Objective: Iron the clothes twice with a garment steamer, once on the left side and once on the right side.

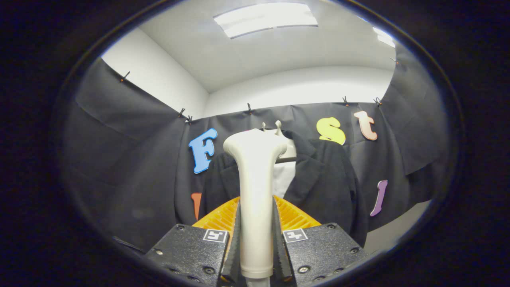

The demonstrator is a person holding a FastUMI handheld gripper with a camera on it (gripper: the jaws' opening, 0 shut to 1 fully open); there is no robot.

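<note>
Booth hung in black cloth, white ceiling above. My gripper [256, 239] is clamped on the garment steamer [255, 191], both fingers pressing its handle, long axis straight ahead. Dark jacket [322, 175] hangs on a hanger beyond the steamer head, probably not yet touching; its right half lies nearer.

My gripper [256, 235] shows two broad, matte, blocky finger mounts side by side, each studded with round screws and carrying a small square black-and-white marker near its inner top corner. Along the inner faces run narrow ribbed pads [235, 239]; behind them sit ridged orange plates [293, 215].
</note>
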